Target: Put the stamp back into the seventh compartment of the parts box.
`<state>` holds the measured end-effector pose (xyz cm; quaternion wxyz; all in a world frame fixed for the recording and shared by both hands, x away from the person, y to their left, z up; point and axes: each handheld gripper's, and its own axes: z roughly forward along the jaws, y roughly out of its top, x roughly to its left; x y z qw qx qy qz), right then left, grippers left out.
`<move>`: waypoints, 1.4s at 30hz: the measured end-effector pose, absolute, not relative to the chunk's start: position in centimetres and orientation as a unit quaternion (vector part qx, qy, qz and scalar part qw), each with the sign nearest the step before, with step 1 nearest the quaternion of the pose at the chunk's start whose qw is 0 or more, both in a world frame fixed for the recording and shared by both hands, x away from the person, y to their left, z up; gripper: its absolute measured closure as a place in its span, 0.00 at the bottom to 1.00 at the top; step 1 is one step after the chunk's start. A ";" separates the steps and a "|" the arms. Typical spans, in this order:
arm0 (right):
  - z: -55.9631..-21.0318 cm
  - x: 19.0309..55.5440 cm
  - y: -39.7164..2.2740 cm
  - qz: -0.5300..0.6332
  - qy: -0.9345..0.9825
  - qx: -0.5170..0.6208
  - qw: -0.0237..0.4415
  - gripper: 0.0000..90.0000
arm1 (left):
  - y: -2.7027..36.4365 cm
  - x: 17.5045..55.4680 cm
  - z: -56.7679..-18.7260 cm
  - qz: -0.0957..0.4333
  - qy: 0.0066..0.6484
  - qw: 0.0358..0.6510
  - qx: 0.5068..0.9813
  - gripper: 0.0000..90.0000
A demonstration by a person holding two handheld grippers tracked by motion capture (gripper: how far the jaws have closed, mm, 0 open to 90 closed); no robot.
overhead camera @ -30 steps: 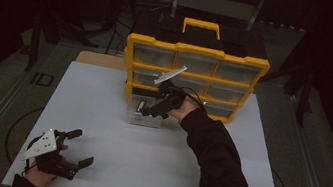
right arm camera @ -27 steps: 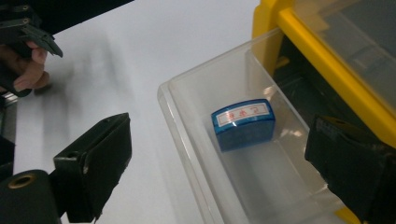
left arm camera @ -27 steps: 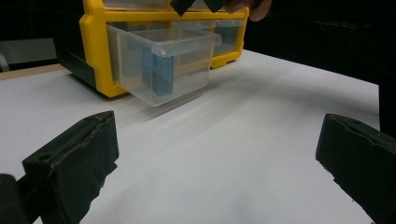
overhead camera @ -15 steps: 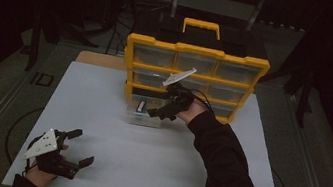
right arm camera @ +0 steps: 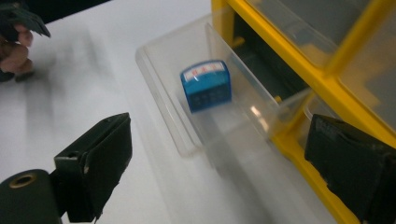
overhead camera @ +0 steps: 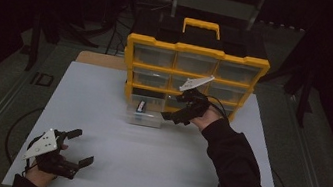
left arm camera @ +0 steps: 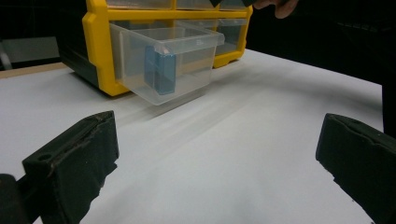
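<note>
Jaws spread empty, your right gripper (overhead camera: 174, 116) has backed off the pulled-out clear plastic drawer (overhead camera: 144, 116), exposing its small blue box (right arm camera: 206, 85) for picking.

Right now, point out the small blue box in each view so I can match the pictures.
High view: blue box in the pulled-out clear drawer, centre, left of the right tongs.
Left gripper view: upper middle, seen through the drawer's wall.
Right gripper view: upper centre, between the open jaws.
Shared landmark: the yellow organizer.
</note>
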<state>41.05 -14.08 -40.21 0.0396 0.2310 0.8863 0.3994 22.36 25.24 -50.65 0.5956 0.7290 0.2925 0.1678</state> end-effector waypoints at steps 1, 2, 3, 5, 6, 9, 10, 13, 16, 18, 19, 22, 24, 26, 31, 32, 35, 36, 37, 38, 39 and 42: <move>-40.3 40.9 -14.4 0.400 0.886 0.234 0.039 0.09 | 25.2 22.4 -50.7 0.168 0.293 0.596 0.729 0.00; -40.3 40.9 -14.6 0.400 0.885 0.234 0.041 0.09 | 25.2 22.4 -50.6 0.168 0.293 0.596 0.729 0.00; -40.4 40.7 -14.9 0.401 0.885 0.235 0.041 0.09 | 25.3 22.4 -50.6 0.168 0.293 0.596 0.729 0.00; -40.6 40.5 -15.6 0.403 0.883 0.238 0.043 0.09 | 25.3 22.4 -50.6 0.166 0.294 0.597 0.728 0.00; -40.6 40.4 -15.8 0.404 0.882 0.239 0.043 0.09 | 25.3 22.4 -50.6 0.166 0.295 0.598 0.727 0.00; -40.9 40.0 -16.9 0.409 0.878 0.245 0.046 0.09 | 25.3 22.4 -50.6 0.166 0.297 0.598 0.726 0.00; -41.0 39.9 -17.1 0.410 0.877 0.245 0.047 0.09 | 25.3 22.4 -50.6 0.166 0.297 0.597 0.726 0.00; -41.4 39.5 -18.1 0.415 0.874 0.247 0.049 0.09 | 25.3 22.4 -50.6 0.167 0.297 0.597 0.727 0.00; -41.9 39.2 -18.9 0.422 0.870 0.250 0.053 0.09 | 25.3 22.4 -50.6 0.167 0.296 0.598 0.726 0.00; -42.2 39.0 -19.3 0.425 0.868 0.252 0.056 0.09 | 25.3 22.4 -50.6 0.167 0.297 0.598 0.726 0.00; -42.3 38.9 -19.4 0.425 0.868 0.252 0.055 0.09 | 25.3 22.4 -50.6 0.167 0.297 0.598 0.726 0.00; -43.0 38.3 -19.8 0.421 0.870 0.252 0.055 0.09 | 25.3 22.4 -50.6 0.167 0.297 0.598 0.726 0.00; -43.5 38.0 -20.1 0.421 0.870 0.251 0.055 0.09 | 25.3 22.4 -50.6 0.166 0.298 0.598 0.726 0.00; -44.0 37.7 -20.5 0.423 0.868 0.254 0.058 0.09 | 25.3 22.4 -50.6 0.166 0.297 0.598 0.726 0.00; -45.4 36.8 -21.3 0.429 0.864 0.257 0.057 0.09 | 25.3 22.4 -50.6 0.166 0.297 0.598 0.726 0.00; -45.6 36.6 -21.4 0.431 0.863 0.257 0.057 0.09 | 25.3 22.4 -50.6 0.165 0.297 0.598 0.726 0.00; -46.4 36.1 -21.9 0.434 0.861 0.258 0.057 0.09 | 25.3 22.4 -50.6 0.165 0.297 0.598 0.726 0.00; -46.6 35.9 -22.0 0.435 0.860 0.259 0.057 0.09 | 25.4 22.4 -50.6 0.165 0.297 0.598 0.726 0.00; -46.9 35.7 -22.3 0.437 0.859 0.261 0.055 0.09 | 25.4 22.4 -50.6 0.165 0.297 0.598 0.726 0.00; -47.0 35.5 -22.4 0.438 0.858 0.261 0.054 0.09 | 25.4 22.4 -50.6 0.165 0.297 0.598 0.726 0.00; -47.3 35.3 -22.7 0.441 0.857 0.262 0.055 0.09 | 25.4 22.4 -50.6 0.165 0.297 0.598 0.726 0.00; -47.8 34.6 -23.3 0.444 0.855 0.263 0.056 0.09 | 25.4 22.4 -50.6 0.165 0.297 0.598 0.726 0.00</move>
